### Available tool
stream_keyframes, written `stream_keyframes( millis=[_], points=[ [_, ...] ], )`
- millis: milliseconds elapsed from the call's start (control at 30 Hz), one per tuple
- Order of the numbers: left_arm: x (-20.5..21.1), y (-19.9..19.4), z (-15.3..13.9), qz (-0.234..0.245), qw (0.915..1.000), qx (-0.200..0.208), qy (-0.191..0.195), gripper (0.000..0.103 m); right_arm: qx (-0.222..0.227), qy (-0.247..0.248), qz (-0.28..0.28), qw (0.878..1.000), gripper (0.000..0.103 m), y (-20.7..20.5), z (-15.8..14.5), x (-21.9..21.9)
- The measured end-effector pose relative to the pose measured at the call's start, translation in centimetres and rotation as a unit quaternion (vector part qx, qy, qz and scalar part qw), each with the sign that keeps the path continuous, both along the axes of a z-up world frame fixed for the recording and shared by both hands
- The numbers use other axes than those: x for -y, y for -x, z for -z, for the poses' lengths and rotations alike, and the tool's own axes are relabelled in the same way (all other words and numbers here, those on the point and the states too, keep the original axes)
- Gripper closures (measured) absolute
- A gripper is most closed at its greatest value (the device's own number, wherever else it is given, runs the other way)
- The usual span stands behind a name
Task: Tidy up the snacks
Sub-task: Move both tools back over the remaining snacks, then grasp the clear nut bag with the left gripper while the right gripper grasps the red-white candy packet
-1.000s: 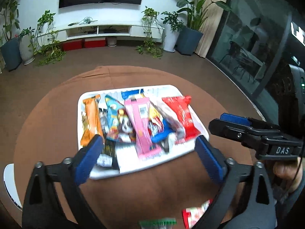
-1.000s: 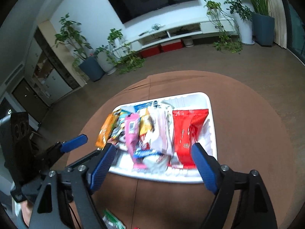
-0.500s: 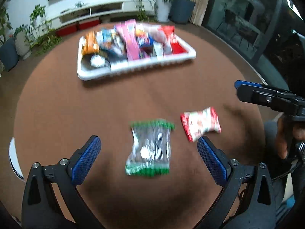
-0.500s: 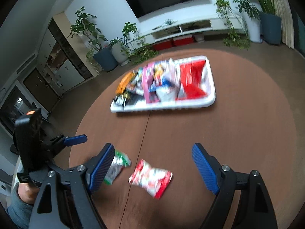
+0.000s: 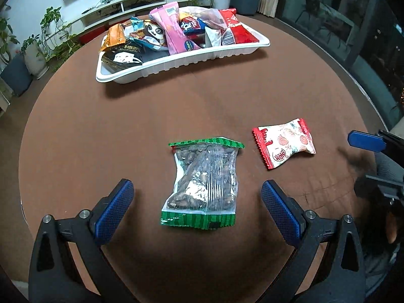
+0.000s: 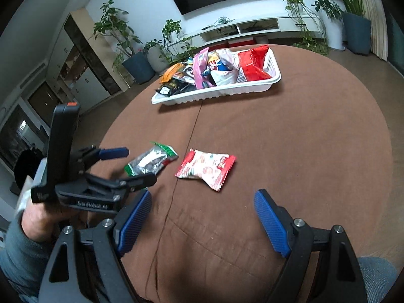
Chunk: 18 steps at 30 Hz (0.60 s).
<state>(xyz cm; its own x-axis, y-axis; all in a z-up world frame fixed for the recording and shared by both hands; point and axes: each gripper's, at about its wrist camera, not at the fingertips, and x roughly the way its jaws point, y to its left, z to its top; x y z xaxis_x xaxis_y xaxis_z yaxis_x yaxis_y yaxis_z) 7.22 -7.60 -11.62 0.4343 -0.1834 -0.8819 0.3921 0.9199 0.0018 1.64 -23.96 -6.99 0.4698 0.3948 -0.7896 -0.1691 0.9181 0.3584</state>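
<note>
Left hand-held gripper [image 5: 197, 202], wide open and empty, straddles the green-edged packet [image 5: 202, 184]; packet's long axis points away, along the fingers. Right hand-held gripper [image 6: 202, 217] is likewise open, empty.

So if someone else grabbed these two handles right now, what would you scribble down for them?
Left tongs: open, empty, lined up around the green-edged snack bag without touching it.
Right tongs: open, empty, just short of the red-and-white snack packet.
Both packs lie loose on the brown table, side by side but apart.
White tray at the far side already holds a pile of snacks.
Done: most snacks are in the tray.
Left: probably pick up these two packs and add them to the tray.
</note>
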Motion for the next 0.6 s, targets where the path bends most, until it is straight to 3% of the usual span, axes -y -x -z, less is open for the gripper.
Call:
stream_keyframes(
  millis=[433, 600],
  points=[
    [0.1, -1.2, 0.4, -0.004, 1.0000, 0.002, -0.009, 0.002, 0.002, 0.022, -0.029, 0.999, 0.018, -0.4, -0.1, -0.6],
    [-0.1, -1.5, 0.8, -0.004, 0.9999, -0.003, -0.009, 0.012, 0.009, 0.046, -0.055, 0.997, 0.018, -0.7, -0.4, -1.3]
  ],
)
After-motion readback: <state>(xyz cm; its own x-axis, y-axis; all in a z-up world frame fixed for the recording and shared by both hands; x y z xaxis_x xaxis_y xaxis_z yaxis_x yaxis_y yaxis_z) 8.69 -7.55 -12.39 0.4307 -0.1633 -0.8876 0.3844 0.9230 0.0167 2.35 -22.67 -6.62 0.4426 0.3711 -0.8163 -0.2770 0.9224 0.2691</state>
